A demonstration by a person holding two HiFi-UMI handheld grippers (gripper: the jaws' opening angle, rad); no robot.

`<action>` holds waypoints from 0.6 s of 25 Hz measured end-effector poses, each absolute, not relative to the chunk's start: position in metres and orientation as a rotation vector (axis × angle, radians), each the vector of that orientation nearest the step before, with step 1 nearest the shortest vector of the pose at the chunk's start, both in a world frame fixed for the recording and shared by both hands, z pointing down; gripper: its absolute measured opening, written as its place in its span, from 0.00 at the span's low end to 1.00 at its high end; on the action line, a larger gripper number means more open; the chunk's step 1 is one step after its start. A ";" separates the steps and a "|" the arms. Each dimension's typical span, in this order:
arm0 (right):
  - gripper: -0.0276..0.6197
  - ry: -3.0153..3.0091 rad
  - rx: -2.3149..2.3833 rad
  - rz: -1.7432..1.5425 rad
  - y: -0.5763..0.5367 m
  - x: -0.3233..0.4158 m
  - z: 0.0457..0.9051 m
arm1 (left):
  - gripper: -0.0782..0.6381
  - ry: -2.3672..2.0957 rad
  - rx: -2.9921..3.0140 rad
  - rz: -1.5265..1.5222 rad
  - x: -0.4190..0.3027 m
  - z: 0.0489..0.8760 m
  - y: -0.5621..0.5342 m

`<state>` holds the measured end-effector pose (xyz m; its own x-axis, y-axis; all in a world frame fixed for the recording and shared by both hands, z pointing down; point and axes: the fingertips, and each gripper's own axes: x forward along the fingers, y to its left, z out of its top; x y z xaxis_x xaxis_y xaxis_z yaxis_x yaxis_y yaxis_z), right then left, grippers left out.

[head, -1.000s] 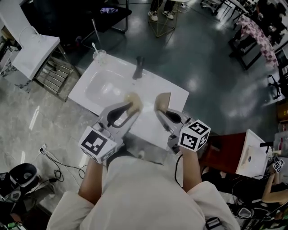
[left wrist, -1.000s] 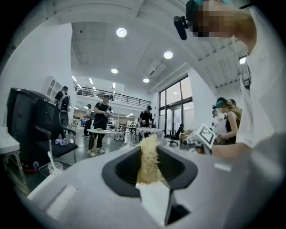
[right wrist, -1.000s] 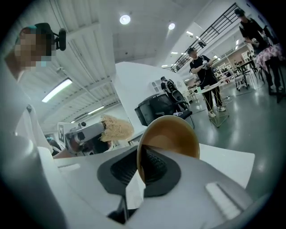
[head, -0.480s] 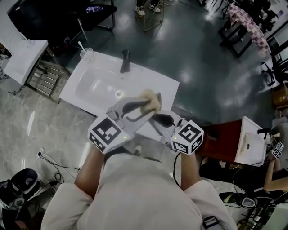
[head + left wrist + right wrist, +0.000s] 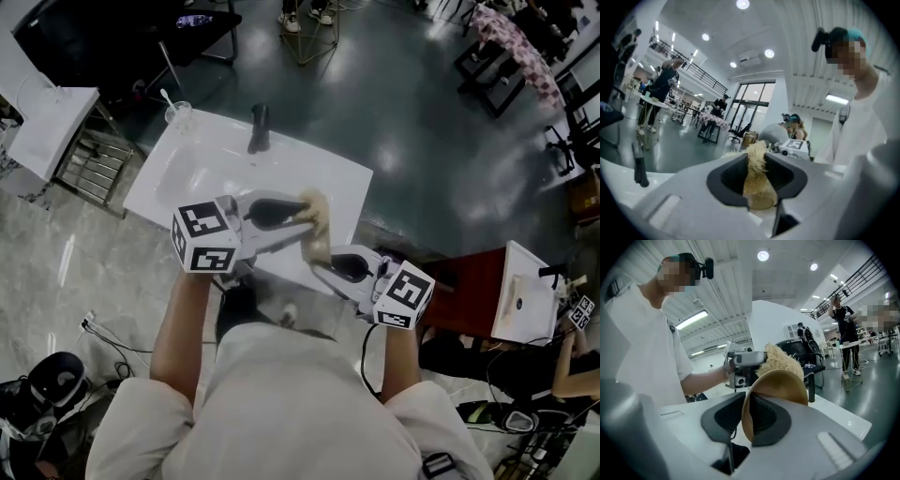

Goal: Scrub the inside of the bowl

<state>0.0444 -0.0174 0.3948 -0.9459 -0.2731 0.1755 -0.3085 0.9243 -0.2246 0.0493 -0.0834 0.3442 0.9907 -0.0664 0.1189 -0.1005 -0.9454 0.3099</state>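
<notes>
Straw-coloured fibre is filling your left tongs (image 5: 757,165). They are clenching the scrubber (image 5: 757,190), and its frayed tuft is sticking out past their tips. Your right tongs (image 5: 747,414) are gripping the wooden bowl (image 5: 783,380) by its rim, with the wall standing between the pads. Their jaws have just been opening a little with that rim between them. The bowl is hanging on edge in the air, so I am judging that the pads are bearing on it, though perhaps lightly.

The tuft is showing just beyond the bowl's far edge, on the side away from the right tongs. Whether it is touching the wood, I cannot tell.

You are scrubbing against a bowl held at one spot on its rim, so firm up the right tongs before you lean in. Press the tuft toward the pinched part of the rim. Pushing at the free edge is likely to lever the bowl out of the pads. Keep the strokes short and circling, and turn the bowl in small steps so the fibre reaches the bottom of the hollow.

Below both tongs the white tabletop (image 5: 349,183) is lying ready. Its sink (image 5: 202,180) and dark tap (image 5: 258,128) are beyond the left tongs.
</notes>
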 end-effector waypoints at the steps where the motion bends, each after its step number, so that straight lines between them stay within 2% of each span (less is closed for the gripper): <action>1: 0.09 -2.966 0.418 0.380 -0.013 0.044 0.392 | 0.26 -0.078 2.788 0.115 0.046 0.344 -0.084; 10: 0.09 -3.065 0.249 0.345 0.002 0.038 0.377 | 0.26 0.070 2.719 -0.103 0.013 0.352 -0.089; 15: 0.06 -3.199 0.242 0.389 0.002 0.047 0.353 | 0.26 0.032 2.758 -0.065 0.004 0.366 -0.085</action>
